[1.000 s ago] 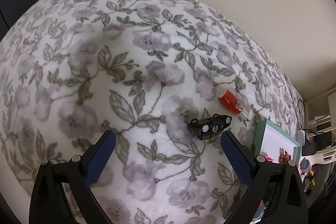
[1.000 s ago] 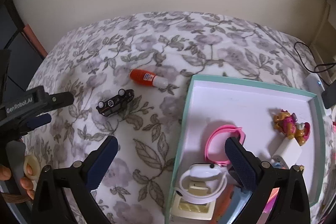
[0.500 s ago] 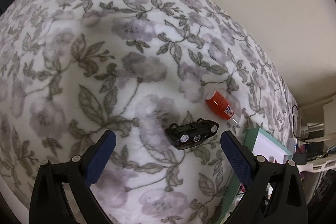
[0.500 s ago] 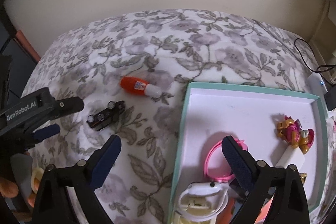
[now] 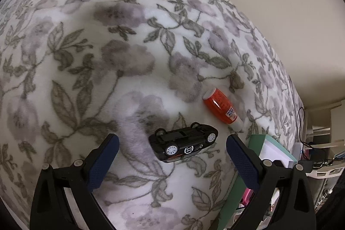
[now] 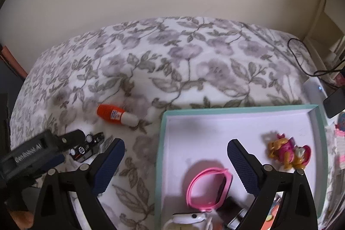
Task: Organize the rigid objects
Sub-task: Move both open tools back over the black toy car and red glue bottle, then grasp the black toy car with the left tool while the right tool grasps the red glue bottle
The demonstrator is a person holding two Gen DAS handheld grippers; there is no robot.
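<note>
Between the spread fingers of the left gripper (image 5: 172,140), a black toy car (image 5: 183,144) lies overturned on the floral blanket (image 5: 90,61), touching neither pad. Just beyond the right-hand finger rests an orange glue bottle (image 5: 222,108). Over the teal-rimmed tray (image 6: 160,143), the right gripper (image 6: 175,149) hangs released, a pink ring (image 6: 209,188) beneath its fingers and a toy figure (image 6: 287,151) outside its right-hand finger.

toy car (image 5: 183,144): black, white wheels, tipped on its side, underside showing, on floral blanket | glue bottle (image 5: 222,108): orange, white cap, lying flat, just beyond car | tray (image 6: 237,122): teal rim, white floor, right of both
</note>
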